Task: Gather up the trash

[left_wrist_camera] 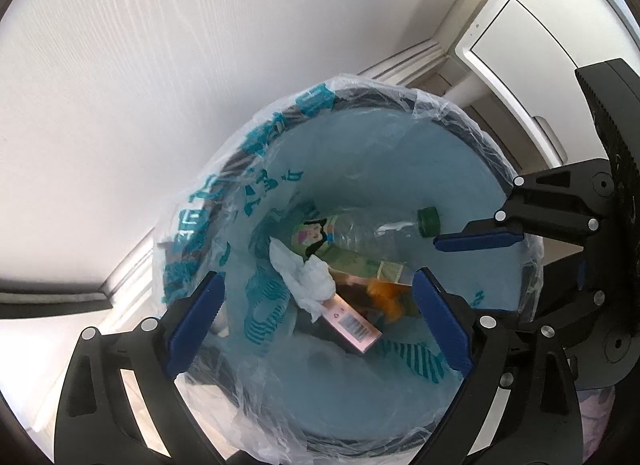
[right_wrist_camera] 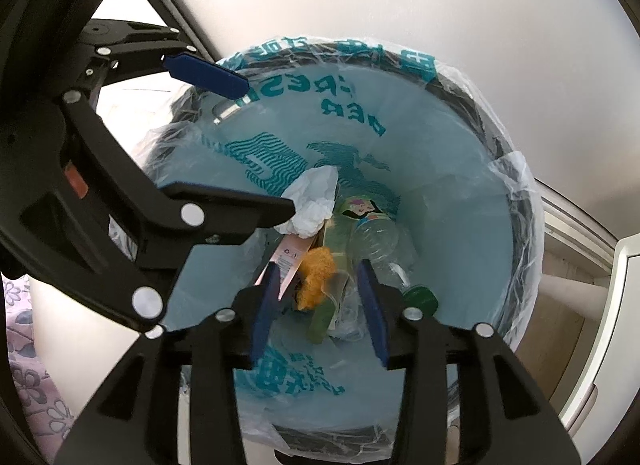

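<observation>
My left gripper (left_wrist_camera: 320,317) hangs above the bin mouth, fingers pointing down into it, jaws spread wide with nothing between the blue pads (left_wrist_camera: 196,321). My right gripper (right_wrist_camera: 320,305) hangs beside it, also aimed downward, its jaws parted less widely and likewise empty; in the left wrist view its pads enter from the right edge.

Below both sets of fingertips lies the trash, at the bottom of the bin: a crumpled white tissue (left_wrist_camera: 308,277), a pink carton with a barcode (left_wrist_camera: 352,325), a clear plastic bottle (left_wrist_camera: 360,233) with a green cap (left_wrist_camera: 429,220), a green box (left_wrist_camera: 360,265) and an orange scrap (right_wrist_camera: 318,271), all heaped together and touching.

Around them rises the bin liner (left_wrist_camera: 360,137), pale blue with teal print, its clear edge folded over the dark rim of the trash bin (right_wrist_camera: 520,201).

Beyond the rim stand a white wall (left_wrist_camera: 200,45), a pale baseboard (left_wrist_camera: 404,57) and a white cabinet door (left_wrist_camera: 532,45). A floral fabric (right_wrist_camera: 24,365) shows at my right gripper's lower left.
</observation>
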